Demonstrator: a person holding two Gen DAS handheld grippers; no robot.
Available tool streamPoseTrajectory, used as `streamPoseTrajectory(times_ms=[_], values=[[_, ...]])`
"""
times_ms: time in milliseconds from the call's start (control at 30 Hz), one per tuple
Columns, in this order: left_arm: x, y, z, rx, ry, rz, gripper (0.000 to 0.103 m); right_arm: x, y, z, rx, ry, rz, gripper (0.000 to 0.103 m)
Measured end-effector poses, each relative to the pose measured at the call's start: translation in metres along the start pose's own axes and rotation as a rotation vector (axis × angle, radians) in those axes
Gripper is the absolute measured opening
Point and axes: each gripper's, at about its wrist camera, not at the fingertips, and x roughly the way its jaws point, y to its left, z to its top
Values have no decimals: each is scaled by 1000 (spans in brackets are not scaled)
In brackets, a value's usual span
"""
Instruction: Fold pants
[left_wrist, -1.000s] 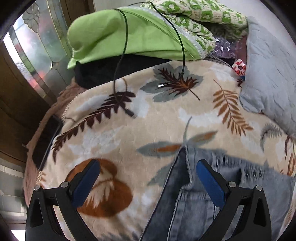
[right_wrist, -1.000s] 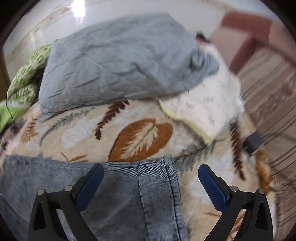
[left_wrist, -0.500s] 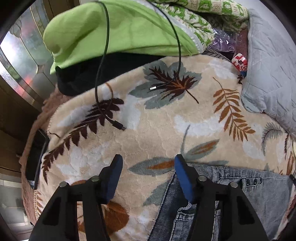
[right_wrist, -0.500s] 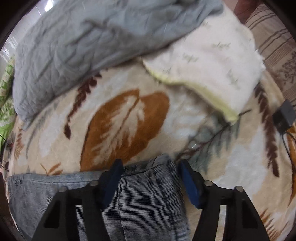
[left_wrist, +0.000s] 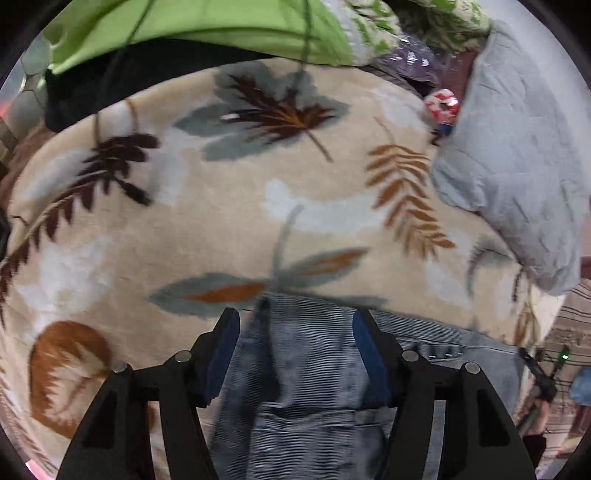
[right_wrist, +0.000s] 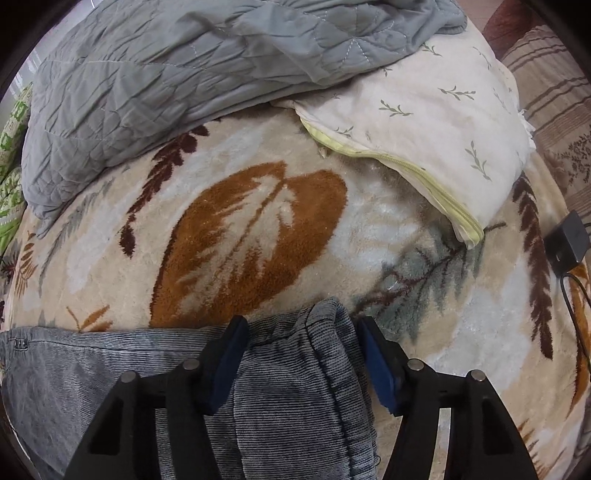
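Grey-blue denim pants lie on a beige leaf-patterned blanket. In the left wrist view my left gripper has its blue pads either side of the waistband's left corner, with a gap still showing. In the right wrist view my right gripper straddles the bunched right corner of the pants, with the pads close against the cloth. The blanket fills the middle of that view.
A grey quilted cover lies at the right, also seen in the right wrist view. Green bedding and a black cable are at the back. A cream pillow and a black charger lie right.
Both grippers narrowed from wide open and moved onto the waistband corners. The left one shifted right over the denim; the right one settled on the bunched corner.
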Motion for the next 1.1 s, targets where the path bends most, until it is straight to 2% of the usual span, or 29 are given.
streamPoseTrajectory(times_ms=[33, 67, 100, 133, 167, 200, 233, 267, 300, 333, 433, 633, 833, 967, 1100], values=[[1, -5, -1, 12, -3, 6, 64, 1, 0, 1, 0, 0, -1, 65], [4, -8, 0, 19, 2, 20, 58, 2, 1, 1, 4, -1, -3, 64], [10, -11, -1, 21, 24, 37, 42, 2, 1, 0, 8, -4, -5, 64], [15, -11, -1, 16, 46, 45, 35, 3, 2, 1, 8, -7, -9, 61], [20, -9, -1, 3, 63, 46, 22, 2, 3, 0, 2, -13, -17, 59], [25, -7, -1, -14, 76, 36, 10, 1, 4, 0, -6, -18, -30, 52], [28, -6, -2, -27, 82, 20, 6, -1, 5, -1, -9, -24, -36, 43], [29, -6, -3, -28, 76, 20, 6, -4, 5, -2, -11, -28, -45, 33], [27, -7, -3, -28, 62, 27, 4, -6, 4, -2, -6, -29, -31, 29], [24, -8, -2, -23, 39, 30, 4, -9, 3, -2, 4, -34, -15, 21], [6, -9, -2, -13, -29, 27, 3, -26, 1, -2, 26, -76, -8, 14], [-53, -16, -14, 38, -149, -59, 3, -81, -3, -2, 63, -182, 39, 13], [-125, -19, -52, 91, -276, -147, 3, -147, -10, -18, 80, -319, 62, 13], [-163, -6, -97, 111, -331, -182, 3, -173, -25, -44, 107, -349, 102, 13], [-183, 13, -158, 141, -359, -174, 3, -193, -41, -95, 109, -364, 148, 13]])
